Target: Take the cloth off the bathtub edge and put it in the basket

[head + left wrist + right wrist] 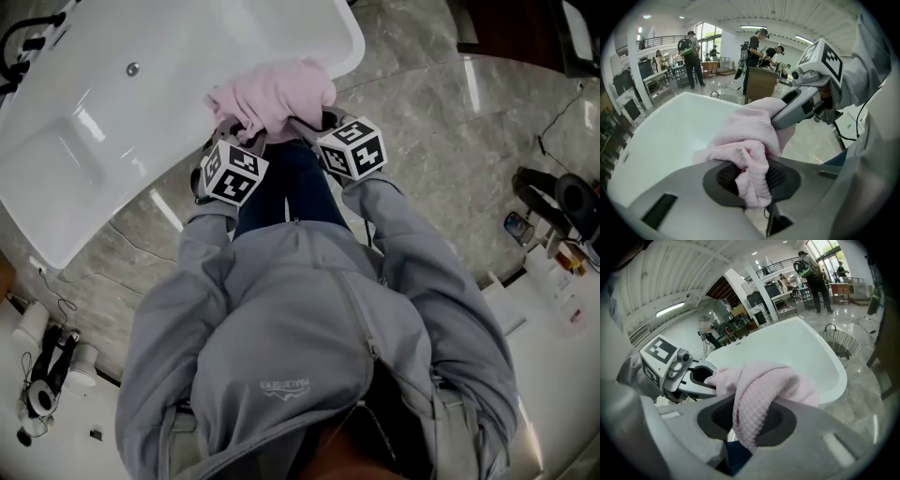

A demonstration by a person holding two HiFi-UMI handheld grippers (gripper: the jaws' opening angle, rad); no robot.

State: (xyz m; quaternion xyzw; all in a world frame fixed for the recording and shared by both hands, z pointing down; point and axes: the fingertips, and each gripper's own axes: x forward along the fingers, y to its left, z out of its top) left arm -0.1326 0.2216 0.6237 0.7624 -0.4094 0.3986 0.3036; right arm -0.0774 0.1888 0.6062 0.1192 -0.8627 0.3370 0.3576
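1. The pink cloth (272,94) is bunched up over the rim of the white bathtub (103,122), at its rounded end. I can't tell whether it touches the rim.
2. The left gripper (232,131) has its fingers (723,180) clamped on a fold of the cloth, and the tail of that fold hangs down between them.
3. The right gripper (302,122) sits just beside it. Its fingers (711,420) are pinched on a thicker fold of the same cloth.
4. A person in a grey hooded top (309,328) leans over the tub, holding the two grippers close together.
5. The wire basket (840,344) stands on the marble floor (450,141) near the tub's end, well apart from the cloth.
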